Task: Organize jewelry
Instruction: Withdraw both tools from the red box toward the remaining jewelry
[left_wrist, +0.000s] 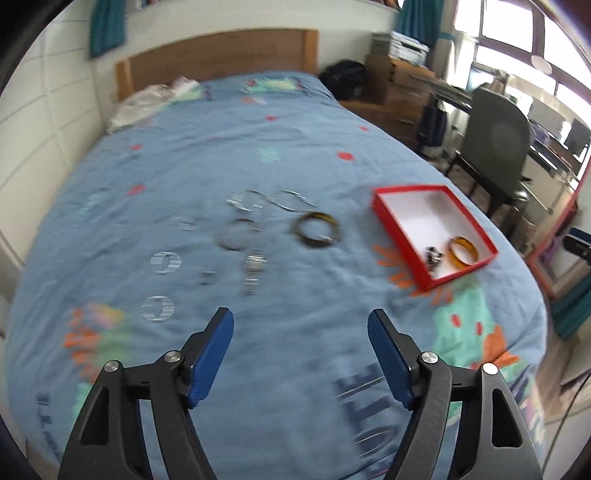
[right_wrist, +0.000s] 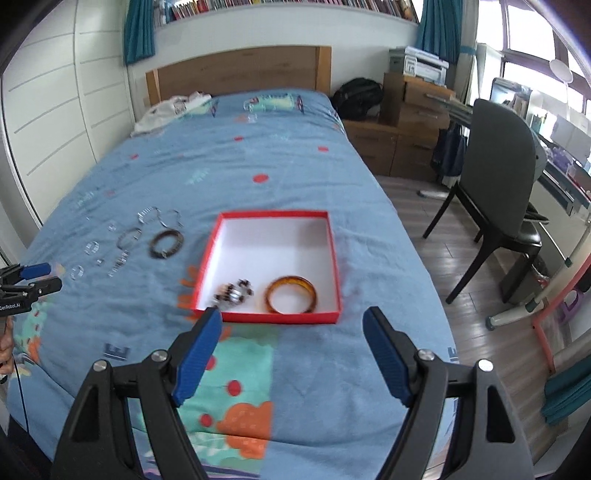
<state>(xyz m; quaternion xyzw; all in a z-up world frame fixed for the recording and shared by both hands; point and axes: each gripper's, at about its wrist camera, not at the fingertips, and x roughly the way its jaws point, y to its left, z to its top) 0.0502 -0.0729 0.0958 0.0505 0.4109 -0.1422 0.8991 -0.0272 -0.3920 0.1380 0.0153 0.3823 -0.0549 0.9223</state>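
Bed first: your blue patterned bedspread carries everything. On it sits the red shallow box, white inside, open-topped. In its near end lie two pieces: an amber bangle and, just beside it, a small beaded cluster, too blurred to name further. The rest of the box is bare.

Still loose on the spread, well left of the box: a dark tortoiseshell bangle, nearest the box, then thin silver bangles, silver cuffs and small pieces, blurred.

Both claws hang above the bed holding nothing. Your left gripper has its jaws wide apart; so does your right gripper.

Judgement: you are between picks, two pieces in. The next move calls for dropping onto a loose piece, likely the dark bangle, and pinching across its rim.
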